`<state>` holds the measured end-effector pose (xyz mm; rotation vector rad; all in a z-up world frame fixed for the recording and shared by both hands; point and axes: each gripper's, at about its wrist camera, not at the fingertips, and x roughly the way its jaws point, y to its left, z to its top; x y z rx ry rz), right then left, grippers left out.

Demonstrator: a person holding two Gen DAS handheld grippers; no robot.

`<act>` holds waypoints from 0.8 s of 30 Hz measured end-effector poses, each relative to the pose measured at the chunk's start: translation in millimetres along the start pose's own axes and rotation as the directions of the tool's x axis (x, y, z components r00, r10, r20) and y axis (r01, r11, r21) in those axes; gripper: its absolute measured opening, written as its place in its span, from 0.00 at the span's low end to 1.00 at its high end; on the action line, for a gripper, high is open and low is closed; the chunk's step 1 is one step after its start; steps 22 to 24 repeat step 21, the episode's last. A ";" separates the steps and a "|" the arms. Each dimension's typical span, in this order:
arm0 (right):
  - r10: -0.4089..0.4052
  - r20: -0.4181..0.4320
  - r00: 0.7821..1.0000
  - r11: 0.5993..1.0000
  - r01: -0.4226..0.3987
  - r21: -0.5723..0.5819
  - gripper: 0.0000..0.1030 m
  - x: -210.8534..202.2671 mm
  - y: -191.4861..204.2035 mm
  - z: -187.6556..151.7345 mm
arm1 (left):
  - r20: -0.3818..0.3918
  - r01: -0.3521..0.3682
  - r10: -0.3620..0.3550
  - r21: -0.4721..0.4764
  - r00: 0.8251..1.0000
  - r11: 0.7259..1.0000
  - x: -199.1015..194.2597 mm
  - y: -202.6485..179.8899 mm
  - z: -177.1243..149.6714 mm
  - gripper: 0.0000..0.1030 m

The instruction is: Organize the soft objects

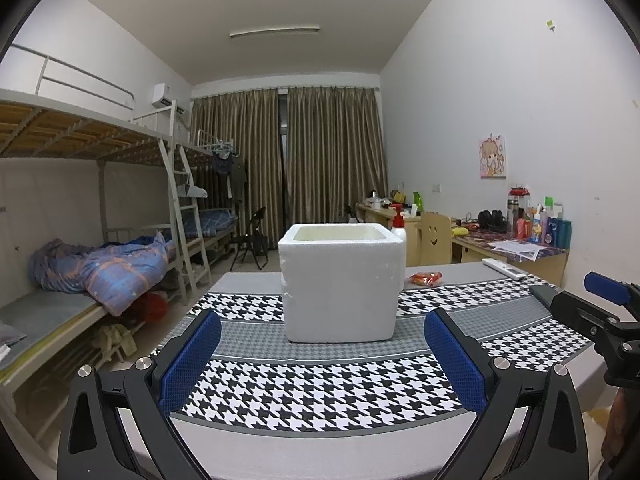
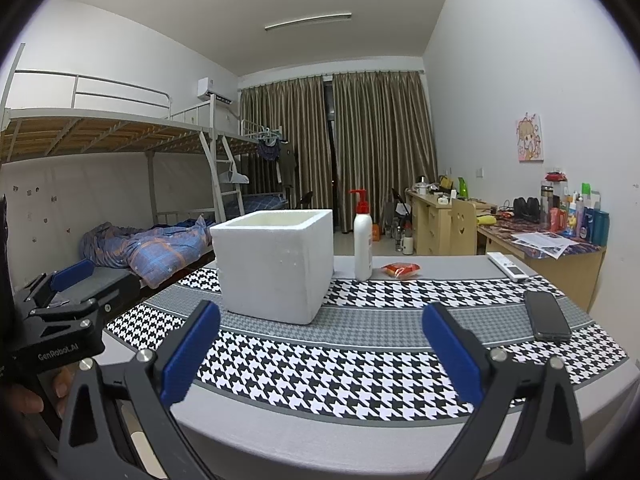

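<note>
left hand-held gripper point(image 1: 322, 356): jaws spread wide, nothing between them, hovering over near edge of tabletop point(image 1: 320, 376), aimed at the box
right hand-held gripper point(image 2: 320, 354): jaws spread wide, nothing held, just right of the left one
foam box point(image 2: 276, 264): white, open top, upright, mid-tabletop on the houndstooth cloth point(image 2: 360, 376)
orange packet point(image 2: 401, 269): soft pouch, far side, right of the box, lying flat
pump bottle point(image 2: 363, 246): upright, between box and packet
phone point(image 2: 547, 315): right side, face down
remote point(image 2: 507, 266): far right edge
</note>
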<state>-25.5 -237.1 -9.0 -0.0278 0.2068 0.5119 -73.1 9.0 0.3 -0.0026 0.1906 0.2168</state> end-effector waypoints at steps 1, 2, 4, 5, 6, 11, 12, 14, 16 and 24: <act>0.001 0.001 1.000 1.000 -0.001 0.000 0.99 -0.3 0.2 0.0 | 0.000 0.001 -0.001 0.001 1.000 1.000 -0.5 -0.1 0.0 0.99; 0.001 0.001 1.000 1.000 -0.001 -0.001 0.99 -0.6 0.3 -0.3 | 0.001 0.001 -0.001 0.001 1.000 1.000 -0.9 0.2 0.0 0.99; 0.003 0.003 1.000 1.000 -0.003 -0.002 0.99 -1.1 0.5 -0.4 | 0.005 0.001 -0.001 0.005 1.000 1.000 -2.9 -0.5 0.4 0.99; 0.004 0.004 1.000 1.000 -0.004 -0.002 0.99 -1.7 0.7 -0.7 | 0.009 0.001 -0.001 0.004 1.000 1.000 -3.8 -0.7 0.6 0.99; 0.004 0.004 1.000 1.000 -0.004 -0.002 0.99 -1.7 1.0 -0.9 | 0.012 0.002 -0.002 0.004 1.000 1.000 -4.7 -0.5 0.7 0.99; 0.004 0.012 1.000 1.000 -0.004 -0.005 0.99 -5.1 1.4 -0.4 | 0.015 0.001 -0.001 0.006 1.000 1.000 -5.2 -0.8 1.3 0.99; 0.008 0.016 1.000 1.000 -0.007 -0.007 0.99 -6.3 1.8 -0.1 | 0.018 0.001 -0.001 0.007 1.000 1.000 -5.7 -1.2 1.6 0.99; 0.008 0.020 1.000 1.000 -0.008 -0.010 0.99 -7.3 2.3 -0.1 | 0.020 0.002 -0.002 0.008 1.000 1.000 -6.3 -2.3 2.6 0.99; 0.007 0.015 1.000 1.000 -0.007 -0.011 0.99 -5.9 1.5 -0.1 | 0.028 0.006 -0.006 0.009 1.000 1.000 -7.6 -3.4 4.0 0.99; 0.006 0.012 1.000 1.000 -0.006 -0.008 0.99 -4.9 1.2 0.0 | 0.034 0.015 -0.016 0.020 0.999 1.000 -9.2 -5.4 4.8 0.99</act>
